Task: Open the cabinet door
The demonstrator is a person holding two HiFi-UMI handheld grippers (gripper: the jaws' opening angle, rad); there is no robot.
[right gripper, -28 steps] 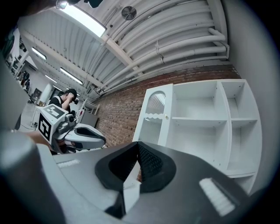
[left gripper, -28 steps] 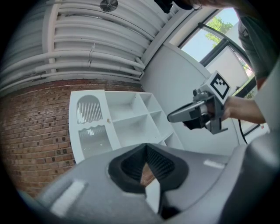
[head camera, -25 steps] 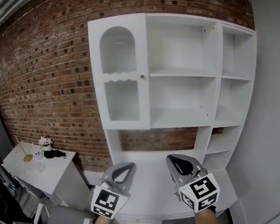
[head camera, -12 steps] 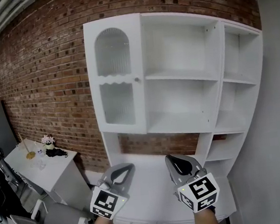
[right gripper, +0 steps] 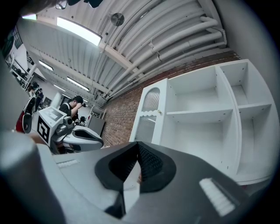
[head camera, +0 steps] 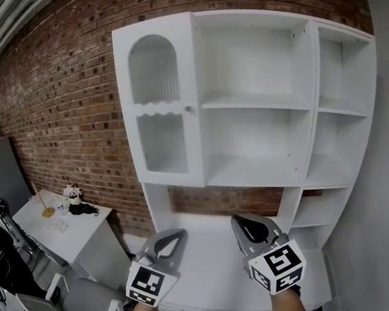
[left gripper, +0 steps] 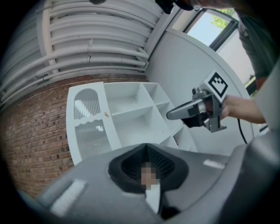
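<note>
We stepped closer: cabinet door (head camera: 160, 103) bigger in head view, still shut, knob (head camera: 189, 108) at its right edge. Left gripper (head camera: 167, 238) and right gripper (head camera: 249, 227) low, well apart from door, jaws pressed together, empty.

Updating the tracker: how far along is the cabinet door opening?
Done: nothing; the cabinet door sits shut, its knob untouched. In hand: the left tool and right tool hang low before the counter, jaws together, both empty. Left: reach the knob, grip it, swing the door out.
</note>
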